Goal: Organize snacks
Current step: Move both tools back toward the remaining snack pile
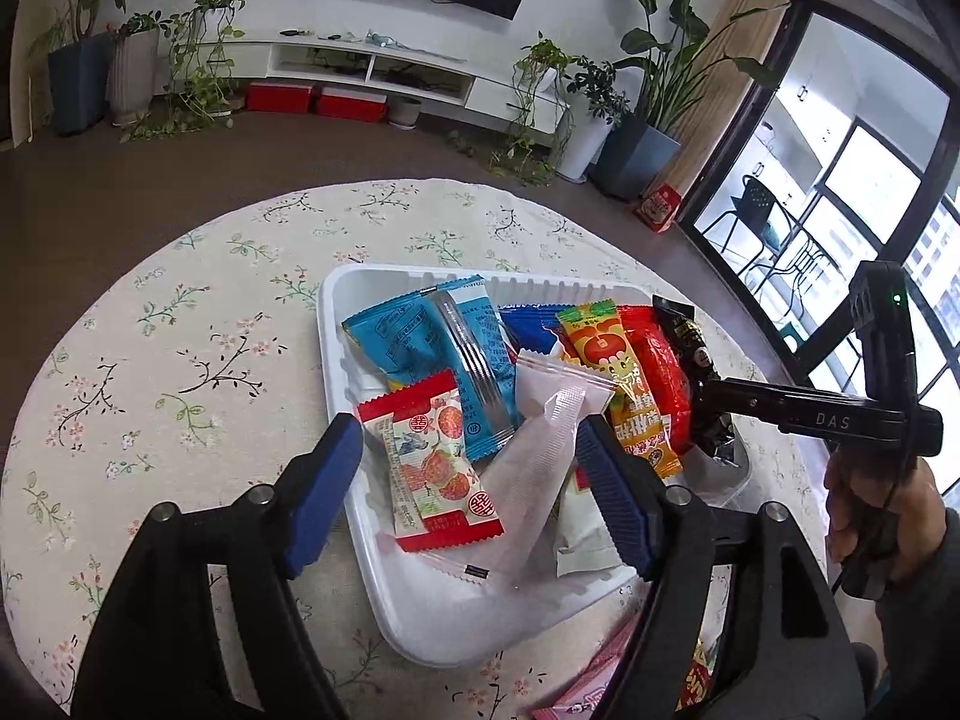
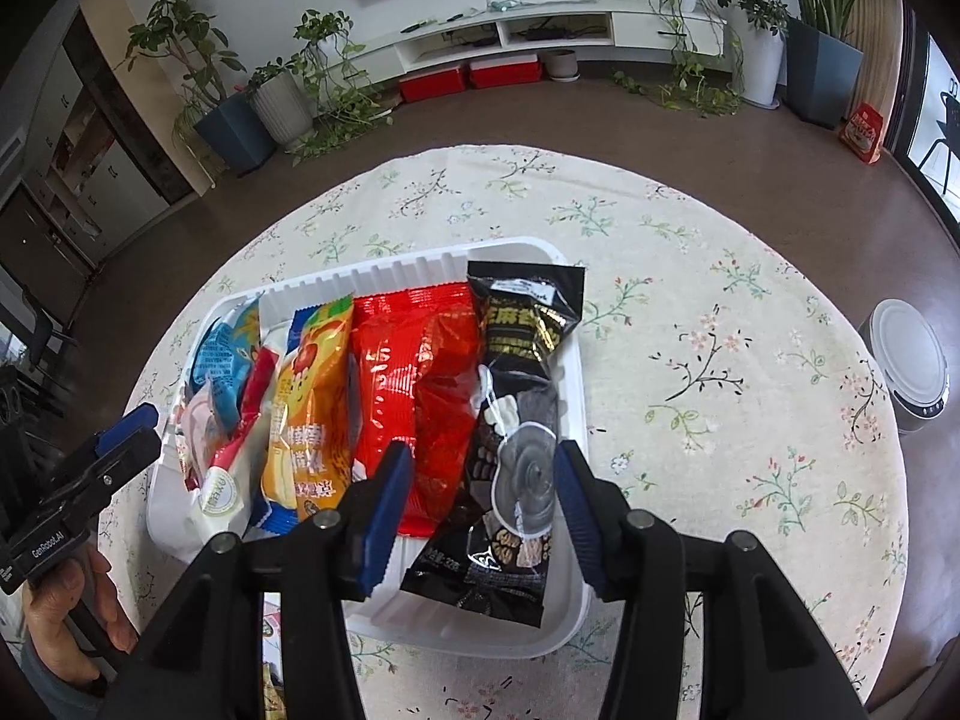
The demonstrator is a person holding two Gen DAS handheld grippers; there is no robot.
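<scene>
White plastic tray (image 1: pixel 336 360) is seen at the centre of both views, resting on a round worktop (image 1: pixel 180 330) covered by a floral cloth. Tray is filled with snack packets laid side by side.

Left wrist view, packets from left to right: red-and-white strawberry-print packet (image 1: pixel 429 462) at lower centre; blue packet (image 1: pixel 432 342) above it; translucent white packet (image 1: pixel 534 462) lying diagonally; orange packet (image 1: pixel 606 360); red packet (image 1: pixel 654 372); black packet (image 1: pixel 690 348) at the right end of the tray. A pink wrapper (image 1: pixel 600 672) is noted outside the tray, at the bottom edge of the frame.

Right wrist view: black packet (image 2: pixel 516 420) lies lengthwise along the right side of the tray, red packet (image 2: pixel 414 384) just beside it on its left, then orange packet (image 2: pixel 312 402).

Left gripper (image 1: pixel 468 492) is held over the near end of the tray, jaws wide apart; strawberry-print and translucent packets lie between the blue pads, but no pad is seen pressing on either. Nothing is gripped.

Right gripper (image 2: pixel 480 498) is poised over the lower part of the black packet, jaws partly apart, pads standing clear on either side of it. No grip is seen.

A hand (image 1: pixel 870 510) is seen on the right gripper's handle at the right of the left wrist view.

A round white device (image 2: pixel 912 366) is noted on the floor at the right edge of the right wrist view.
</scene>
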